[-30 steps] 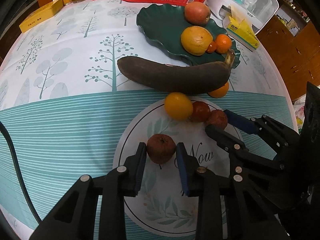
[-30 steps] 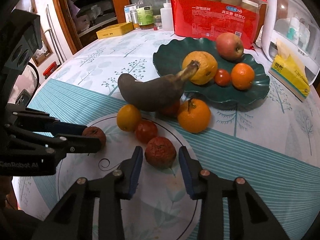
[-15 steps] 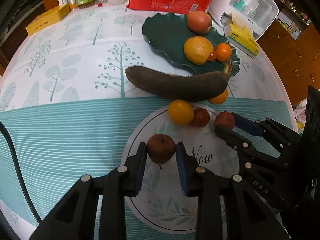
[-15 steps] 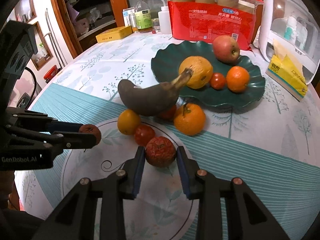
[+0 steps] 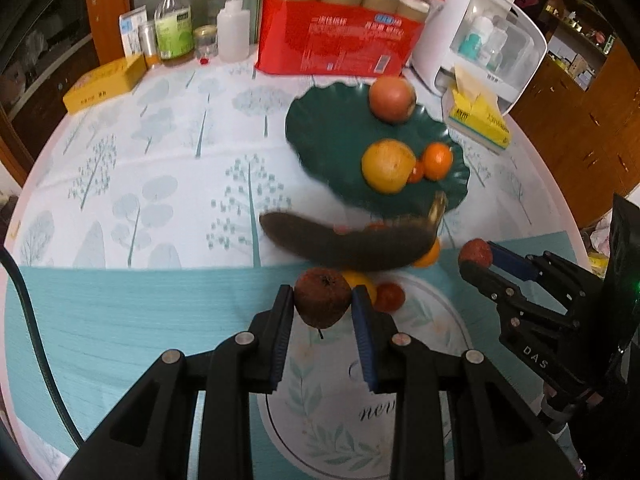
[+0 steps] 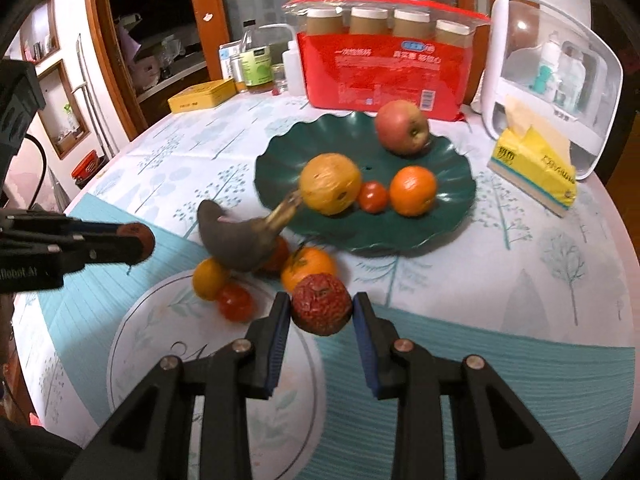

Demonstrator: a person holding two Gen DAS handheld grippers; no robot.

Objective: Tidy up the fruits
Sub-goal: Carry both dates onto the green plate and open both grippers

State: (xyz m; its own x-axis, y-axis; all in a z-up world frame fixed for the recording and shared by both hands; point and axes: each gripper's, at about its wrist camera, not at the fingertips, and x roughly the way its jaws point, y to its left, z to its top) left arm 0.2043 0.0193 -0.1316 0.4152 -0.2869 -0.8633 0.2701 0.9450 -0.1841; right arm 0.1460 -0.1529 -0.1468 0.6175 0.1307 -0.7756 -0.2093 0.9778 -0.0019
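Note:
My left gripper [image 5: 323,304] is shut on a dark brown wrinkled fruit [image 5: 322,297] and holds it above the tablecloth. My right gripper [image 6: 322,309] is shut on a red wrinkled fruit [image 6: 321,309], also lifted; it shows at the right of the left wrist view [image 5: 475,253]. Beyond both lies a blackened banana [image 5: 348,245] beside a green wavy plate [image 6: 452,216]. The plate holds an apple [image 6: 401,127], a large yellow-orange fruit [image 6: 330,184], a small tomato [image 6: 373,197] and an orange [image 6: 413,190]. A yellow fruit [image 6: 209,278], a tomato [image 6: 236,301] and an orange [image 6: 307,267] rest on the cloth.
Along the table's back stand a red pack of jars [image 6: 386,72], a white box with a clear lid [image 6: 554,76], a yellow tissue pack [image 6: 536,170], bottles [image 6: 256,66] and a yellow tin [image 6: 202,95]. A wooden cabinet rises behind.
Both grippers have risen off the tablecloth with their fruits held, and the views have tipped up toward the green plate. The right gripper closed onto the red fruit.

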